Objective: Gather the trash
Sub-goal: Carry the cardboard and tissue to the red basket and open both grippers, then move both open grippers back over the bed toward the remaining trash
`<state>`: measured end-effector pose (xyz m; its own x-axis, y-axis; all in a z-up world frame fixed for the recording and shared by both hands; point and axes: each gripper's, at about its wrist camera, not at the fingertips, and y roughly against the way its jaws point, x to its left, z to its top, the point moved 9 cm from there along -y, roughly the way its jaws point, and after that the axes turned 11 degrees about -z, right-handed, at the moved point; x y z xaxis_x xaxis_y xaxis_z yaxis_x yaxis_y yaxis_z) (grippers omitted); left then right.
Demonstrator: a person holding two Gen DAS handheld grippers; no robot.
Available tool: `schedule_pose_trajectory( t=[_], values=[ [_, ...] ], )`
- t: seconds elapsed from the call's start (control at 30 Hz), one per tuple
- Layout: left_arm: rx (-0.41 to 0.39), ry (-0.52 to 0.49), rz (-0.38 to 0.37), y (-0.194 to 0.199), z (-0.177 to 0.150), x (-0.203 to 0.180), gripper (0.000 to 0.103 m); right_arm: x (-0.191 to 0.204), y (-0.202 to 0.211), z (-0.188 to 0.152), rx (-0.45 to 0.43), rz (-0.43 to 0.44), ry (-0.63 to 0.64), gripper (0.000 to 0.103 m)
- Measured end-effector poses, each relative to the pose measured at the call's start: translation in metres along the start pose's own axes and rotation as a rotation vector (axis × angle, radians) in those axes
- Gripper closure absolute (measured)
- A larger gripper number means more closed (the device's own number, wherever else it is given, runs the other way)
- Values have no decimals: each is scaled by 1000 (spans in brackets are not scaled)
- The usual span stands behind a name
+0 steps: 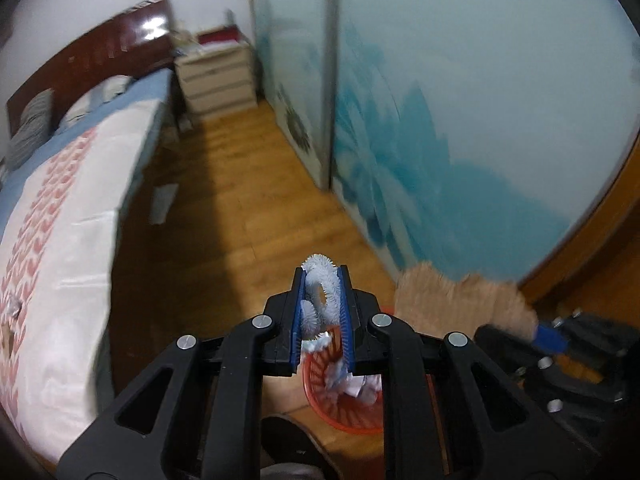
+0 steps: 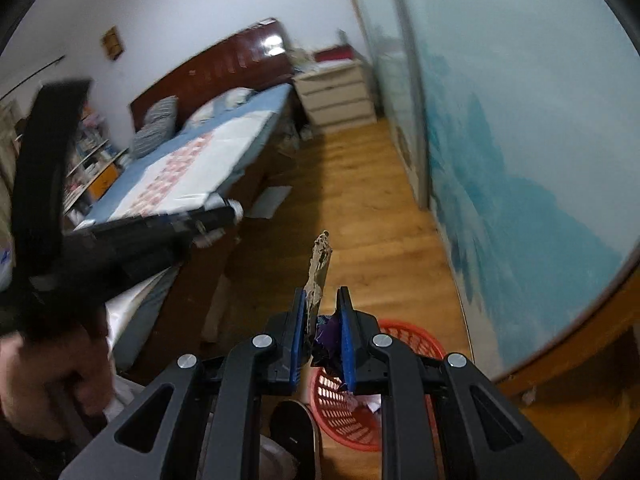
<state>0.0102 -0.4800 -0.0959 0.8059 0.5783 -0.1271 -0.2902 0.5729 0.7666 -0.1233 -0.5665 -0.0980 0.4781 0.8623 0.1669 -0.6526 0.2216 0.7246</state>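
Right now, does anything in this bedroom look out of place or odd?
Yes. A white sheet of paper lies loose on the wood floor beside the bed. Also, the red basket below both tools already holds crumpled scraps.

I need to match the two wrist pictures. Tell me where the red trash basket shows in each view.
Left wrist view: red trash basket at bottom centre, below and behind the left hand-held gripper.
Right wrist view: red trash basket at bottom centre-right, under the right hand-held gripper.
Shared landmark: white drawer chest beside the bed.
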Motion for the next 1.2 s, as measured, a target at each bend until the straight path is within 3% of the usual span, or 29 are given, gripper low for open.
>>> schedule_pose_trajectory(
  t=[0.3,0.63,0.83,0.9,1.0,1.07,1.2],
  values=[
    [184,-27,-12,-63,-32,-13,87,-39,-70,-49,193,-112,-93,86],
    [265,-20,-34,-77,-48,-19,87,-20,-94,-54,234,-103,-109,86],
    [273,-14,-36,-81,-52,-18,87,-18,-92,-52,241,-104,-115,85],
    [270,-12,-34,-81,-52,-18,85,-16,-91,-51,234,-105,-114,84],
    [259,-13,-34,-78,-50,-17,71,-16,-89,-49,224,-116,-110,82],
    [246,-16,-21,-75,-49,-15,62,-16,-87,-47,209,-130,-109,72],
    [236,-8,-5,-73,-48,-11,56,-14,-81,-43,184,-142,-112,61]
  ],
)
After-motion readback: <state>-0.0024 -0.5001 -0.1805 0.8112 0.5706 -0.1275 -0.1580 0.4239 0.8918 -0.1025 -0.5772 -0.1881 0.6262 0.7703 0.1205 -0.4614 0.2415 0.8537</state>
